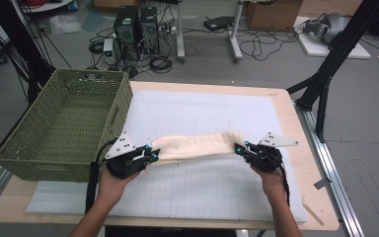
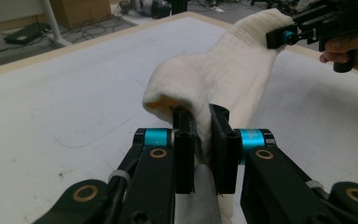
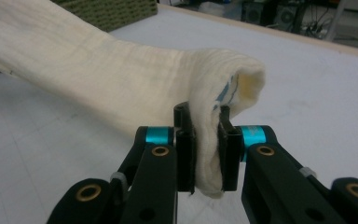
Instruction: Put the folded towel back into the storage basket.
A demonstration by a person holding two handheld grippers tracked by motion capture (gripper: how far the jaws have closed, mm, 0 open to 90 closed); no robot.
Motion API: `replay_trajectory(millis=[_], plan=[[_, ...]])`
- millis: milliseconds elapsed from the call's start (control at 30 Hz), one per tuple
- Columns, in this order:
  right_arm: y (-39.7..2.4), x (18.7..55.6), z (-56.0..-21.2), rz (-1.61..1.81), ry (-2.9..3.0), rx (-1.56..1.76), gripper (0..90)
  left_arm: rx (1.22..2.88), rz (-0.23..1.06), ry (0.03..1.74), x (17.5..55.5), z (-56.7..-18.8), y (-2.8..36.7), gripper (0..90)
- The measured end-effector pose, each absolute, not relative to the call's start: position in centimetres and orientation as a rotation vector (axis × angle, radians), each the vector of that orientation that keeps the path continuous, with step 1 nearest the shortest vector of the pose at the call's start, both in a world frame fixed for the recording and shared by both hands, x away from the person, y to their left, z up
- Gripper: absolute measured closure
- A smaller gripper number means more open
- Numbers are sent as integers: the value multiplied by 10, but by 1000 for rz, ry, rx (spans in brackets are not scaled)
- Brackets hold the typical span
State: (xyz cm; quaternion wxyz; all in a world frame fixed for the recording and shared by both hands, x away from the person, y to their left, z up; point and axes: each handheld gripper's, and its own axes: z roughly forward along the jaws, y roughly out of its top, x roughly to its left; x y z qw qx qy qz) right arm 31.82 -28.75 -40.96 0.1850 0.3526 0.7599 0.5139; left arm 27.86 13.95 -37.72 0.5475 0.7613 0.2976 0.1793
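I had both forearms coming in from the near edge of the table [image 1: 296, 123], angled slightly inward. My left hand [image 1: 109, 183] held the left gripper [image 1: 151, 154] toward the table's left side, jaws clamped on one end of the cream cloth [image 1: 192, 145]. My right hand [image 1: 270, 178] held the right gripper [image 1: 239, 148] toward the right side, jaws pinched on the other end, the two grippers well apart and pointing at each other.
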Motion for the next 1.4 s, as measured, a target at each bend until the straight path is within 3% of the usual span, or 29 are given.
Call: replay_trajectory(millis=[667, 1400], plan=[[-213, 374, -345, 1509, 2156, 800, 812, 1640, 559, 767, 252, -345, 199, 811], [-92, 442, -270, 1488, 2213, 603, 811, 1501, 676, 877, 230, -328, 257, 815]])
